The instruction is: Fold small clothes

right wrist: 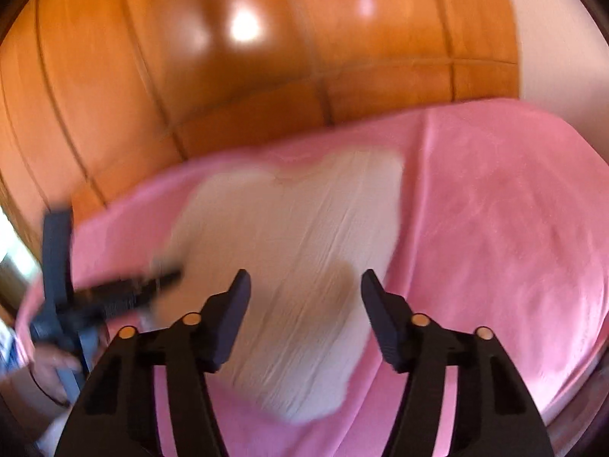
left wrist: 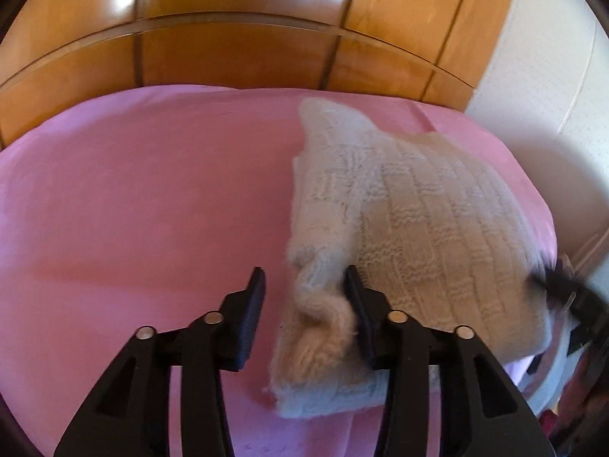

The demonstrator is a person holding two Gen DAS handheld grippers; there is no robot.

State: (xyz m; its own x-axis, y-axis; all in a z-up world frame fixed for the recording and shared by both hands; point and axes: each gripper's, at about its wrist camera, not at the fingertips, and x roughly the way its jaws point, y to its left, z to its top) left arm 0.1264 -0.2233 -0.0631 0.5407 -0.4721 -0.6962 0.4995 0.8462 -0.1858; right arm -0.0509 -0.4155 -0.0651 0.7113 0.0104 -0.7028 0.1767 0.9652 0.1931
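Knitwear fills the middle of both views: a small cream-white, ribbed and basket-weave knitted garment [left wrist: 399, 221] lies folded on a pink bedsheet [left wrist: 133, 198], in front of glossy orange-brown wooden wardrobe panels [left wrist: 228, 57].

Only the left wrist view resolves the knit texture, the stacked layers at the garment's near edge and a rumpled cuff-like bunch beside the left gripper [left wrist: 304, 285]. That gripper's black fingers stand apart, one over bare sheet, the other against the bunched knit, clamping nothing. The right gripper appears there only as a blurred dark shape at the garment's right edge.

The right wrist view is motion-blurred, yet it alone shows the garment's whole outline [right wrist: 297, 259]: long and narrow, its long axis running from the near edge of the bed away toward the wardrobe, the far end notched. The right gripper [right wrist: 304, 297] hangs over the near half, fingers wide apart and empty. The left gripper [right wrist: 125, 297] shows at the garment's left edge.
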